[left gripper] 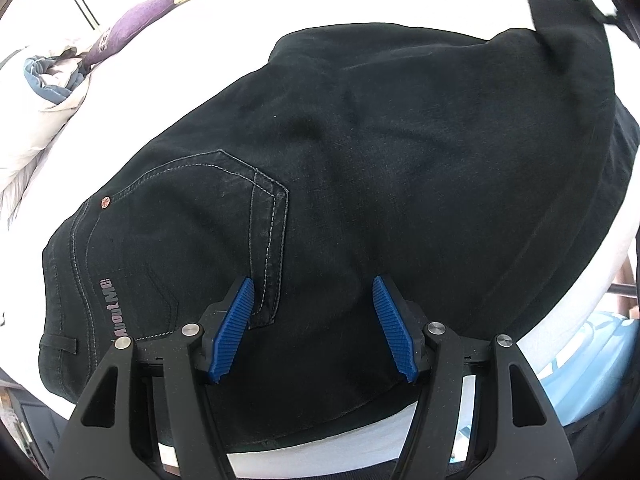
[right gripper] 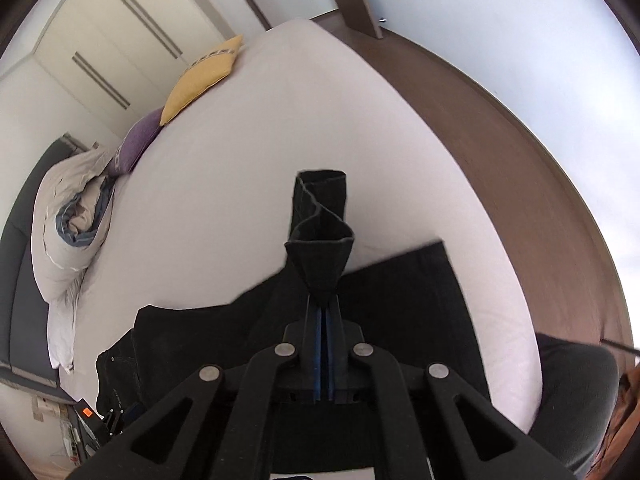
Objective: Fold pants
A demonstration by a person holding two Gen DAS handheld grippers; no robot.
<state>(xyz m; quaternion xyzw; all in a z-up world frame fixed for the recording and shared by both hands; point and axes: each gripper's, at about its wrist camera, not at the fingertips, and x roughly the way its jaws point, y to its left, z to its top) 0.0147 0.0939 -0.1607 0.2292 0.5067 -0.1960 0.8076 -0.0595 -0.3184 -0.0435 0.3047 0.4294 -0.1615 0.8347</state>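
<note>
Black denim pants (left gripper: 360, 168), with grey contrast stitching and a copper rivet at the back pocket, lie spread on the white-sheeted bed (right gripper: 260, 152), waistband toward its near edge. My right gripper (right gripper: 325, 304) has its jaws pressed together on a bunched cuff of one leg, which stands lifted above the mattress while the other leg lies flat near the bed's right edge. My left gripper (left gripper: 314, 328) hangs just over the seat area beside the pocket, its blue ribbed jaws spread wide and holding nothing. The main risk, as I judge it, is that the thin pinch on the cuff slips as I carry the leg toward the waistband, since only a small fold of fabric is caught. A second risk is that the unpinned waist drags across the sheet, skewing the fold. Heavy denim may also sag and crease unevenly. A yellow cushion (right gripper: 204, 76), purple cushion (right gripper: 136, 144) and rumpled beige duvet (right gripper: 68, 216) sit well apart along the bed's far left edge.
</note>
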